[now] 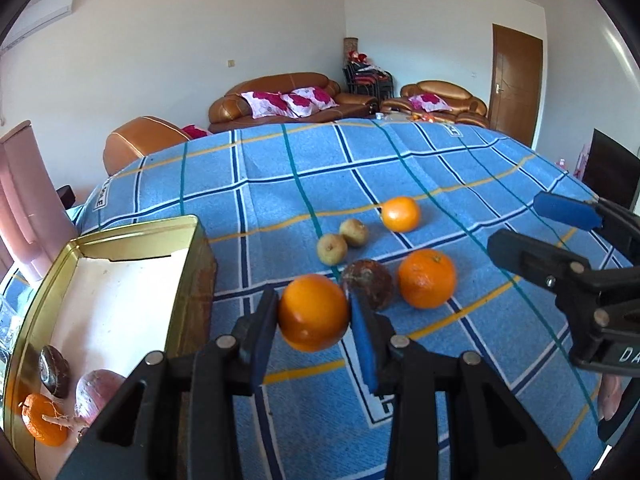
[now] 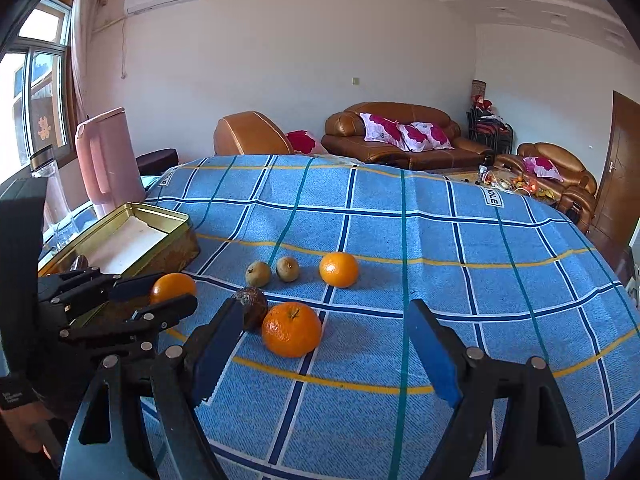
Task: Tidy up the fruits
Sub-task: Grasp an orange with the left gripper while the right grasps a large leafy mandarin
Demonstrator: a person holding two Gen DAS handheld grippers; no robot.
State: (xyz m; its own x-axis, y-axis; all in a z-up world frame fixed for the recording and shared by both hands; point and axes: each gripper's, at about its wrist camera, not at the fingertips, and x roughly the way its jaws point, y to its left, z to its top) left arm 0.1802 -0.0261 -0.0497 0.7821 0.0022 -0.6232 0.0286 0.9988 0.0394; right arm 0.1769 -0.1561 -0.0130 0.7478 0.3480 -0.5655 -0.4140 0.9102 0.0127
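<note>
Carrying an orange (image 1: 313, 312) at lower centre of the left wrist view, the left gripper (image 1: 314, 320) is clamped on it, just right of the gold tin (image 1: 192, 222). Lifting it clear over the tin's rim looks wise. The right gripper (image 2: 320, 344) hangs spread apart above the blue checked cloth (image 2: 440, 240).

A blue plaid cloth (image 2: 400, 240) covers the desk. Beyond its far edge stand brown leather sofas (image 2: 400, 136) with pink floral cushions (image 2: 404, 130). A pink jug (image 2: 106, 152) stands far left near the window (image 2: 36, 80); a brown door (image 1: 516, 80) is at right.
</note>
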